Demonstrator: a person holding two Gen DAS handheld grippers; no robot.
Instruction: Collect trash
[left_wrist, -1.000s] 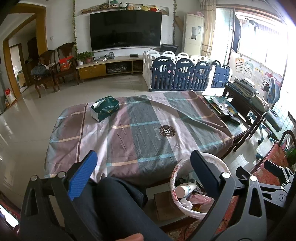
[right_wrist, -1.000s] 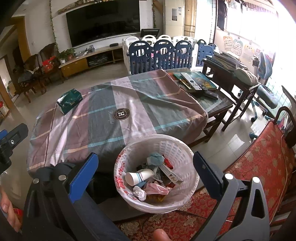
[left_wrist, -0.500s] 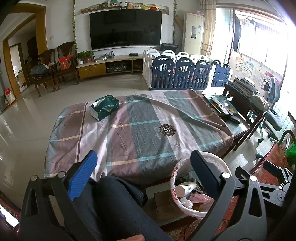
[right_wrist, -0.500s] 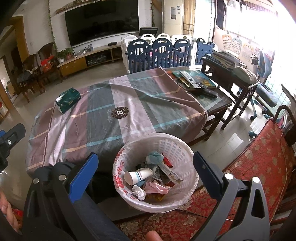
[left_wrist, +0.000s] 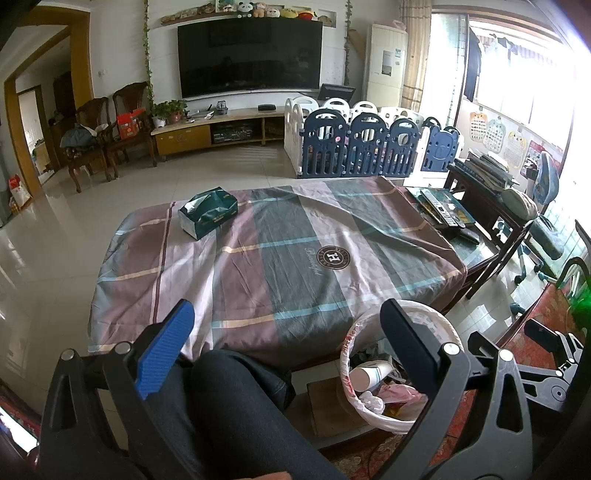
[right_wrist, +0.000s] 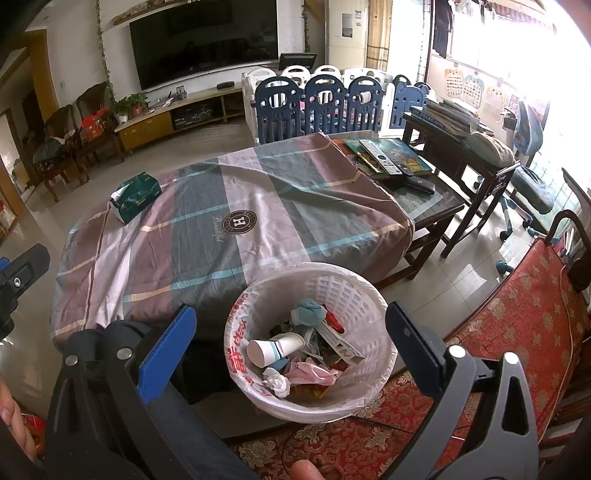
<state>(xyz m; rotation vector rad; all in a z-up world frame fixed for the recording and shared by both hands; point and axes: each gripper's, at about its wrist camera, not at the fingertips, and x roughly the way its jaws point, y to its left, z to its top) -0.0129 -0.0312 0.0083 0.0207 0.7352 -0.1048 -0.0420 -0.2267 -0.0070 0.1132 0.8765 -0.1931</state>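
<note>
A white plastic wastebasket (right_wrist: 343, 291) lined with a bag stands on the floor by the table's near edge, holding a paper cup (right_wrist: 275, 348), crumpled wrappers and tissues. My right gripper (right_wrist: 290, 332) hangs open above it with nothing between its fingers. My left gripper (left_wrist: 288, 328) is open too, held over a person's dark trouser leg (left_wrist: 236, 406), with the wastebasket (left_wrist: 391, 417) behind its right finger. The low table under a striped plaid cloth (left_wrist: 280, 251) carries a green tissue box (left_wrist: 207, 212) at its far left.
Books and remote controls (right_wrist: 388, 158) lie on the table's uncovered right end. A dark wooden side table (right_wrist: 461, 147), a blue and white playpen fence (left_wrist: 369, 147), a TV cabinet (left_wrist: 218, 129) and wooden chairs (left_wrist: 99, 136) stand around. A red patterned rug (right_wrist: 517, 314) lies at right.
The right gripper has drifted slightly nearer over the wastebasket. The left view has barely shifted. Both grippers stay open and empty.
</note>
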